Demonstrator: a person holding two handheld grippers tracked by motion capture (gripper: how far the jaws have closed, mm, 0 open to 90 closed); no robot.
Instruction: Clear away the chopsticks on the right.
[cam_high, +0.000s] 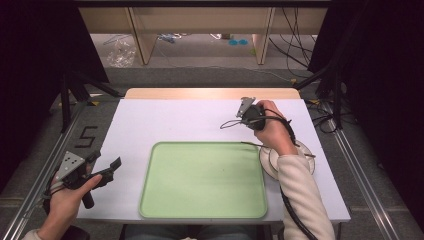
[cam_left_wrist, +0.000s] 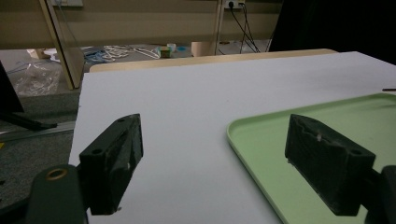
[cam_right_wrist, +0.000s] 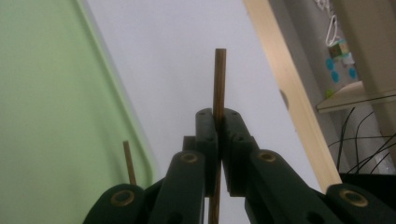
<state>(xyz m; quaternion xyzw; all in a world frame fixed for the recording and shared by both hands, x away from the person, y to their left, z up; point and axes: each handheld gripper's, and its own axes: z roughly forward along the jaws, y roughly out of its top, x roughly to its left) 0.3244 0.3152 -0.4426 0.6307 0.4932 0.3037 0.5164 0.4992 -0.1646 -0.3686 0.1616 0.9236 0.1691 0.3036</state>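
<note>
One thin wooden stick (cam_right_wrist: 219, 84) is clamped between the closed fingers of the right gripper (cam_high: 248, 114), which holds it above the white desk (cam_high: 175, 122) behind the green tray (cam_high: 202, 180), probably to carry it there. A second stick (cam_right_wrist: 129, 161) lies near the tray edge. The left gripper (cam_left_wrist: 224, 154) waits with fingers open and empty beside the tray, whose flat inside is free for placing.

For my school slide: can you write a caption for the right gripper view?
Right gripper shut on a thin brown stick, above the white table beside the green tray.
</note>
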